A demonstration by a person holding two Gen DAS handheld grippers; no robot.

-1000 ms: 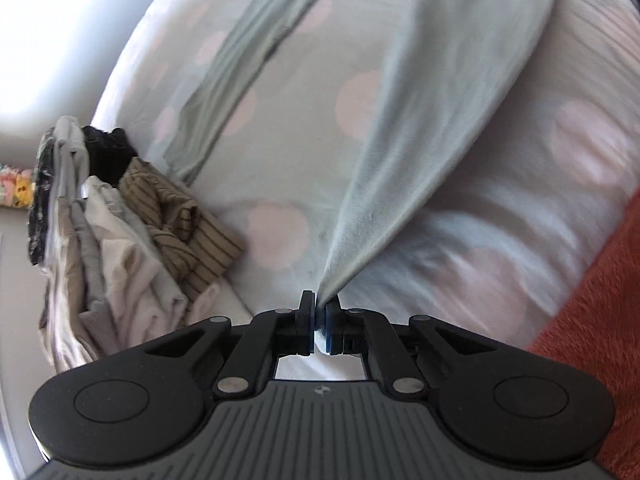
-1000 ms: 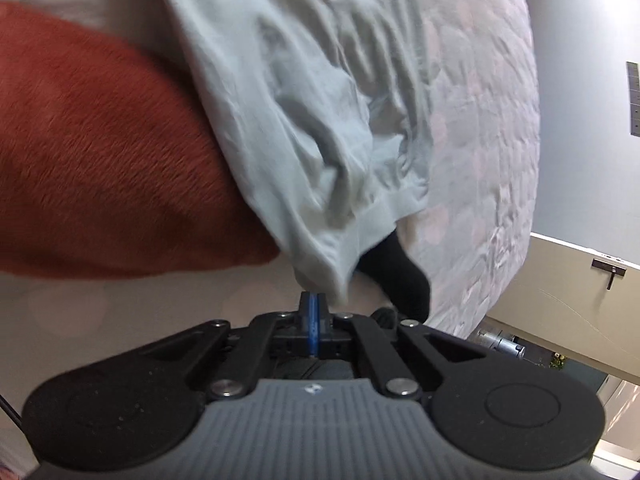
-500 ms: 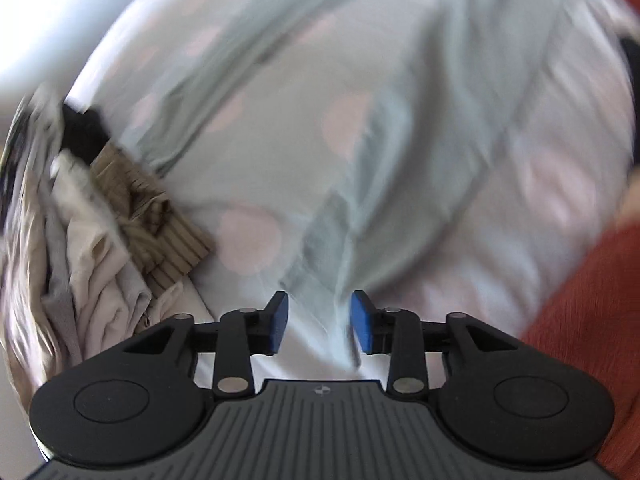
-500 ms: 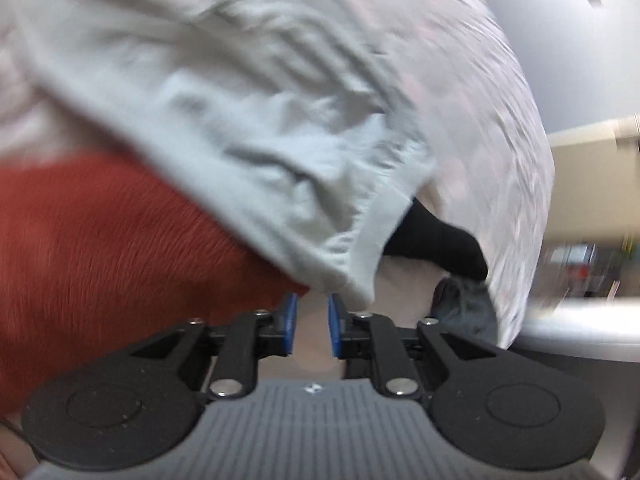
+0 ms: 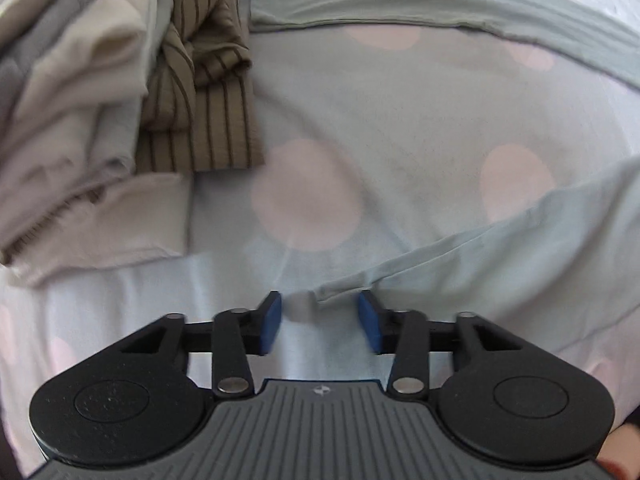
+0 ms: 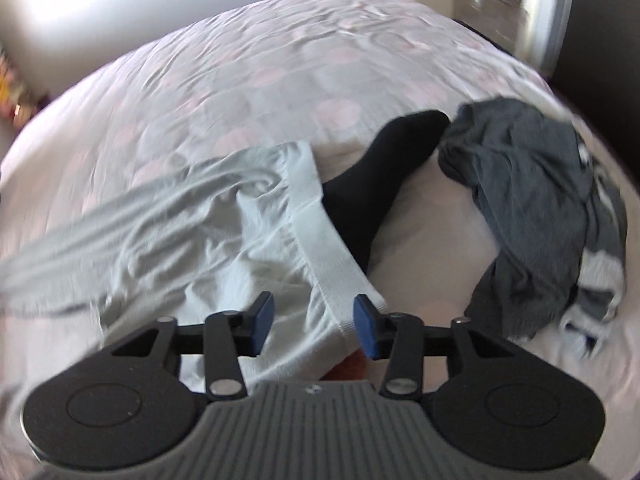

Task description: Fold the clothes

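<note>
Pale green trousers lie spread on the dotted bed cover. In the left wrist view one leg runs across the top and the other leg comes in from the right. Its hem tip lies between the blue pads of my left gripper, whose jaws are closing but are not touching the cloth. In the right wrist view the ribbed waistband passes under my right gripper. Its jaws are opening, and the cloth lies loose between them on the bed.
A heap of clothes sits at the left: a brown striped garment and cream ones. A black sock and a dark grey garment lie right of the waistband. A rust-red cloth shows beneath it.
Both grippers were shut on the trousers, held up in the air; both have let go and rolled, and the trousers now lie flat on the bed.
</note>
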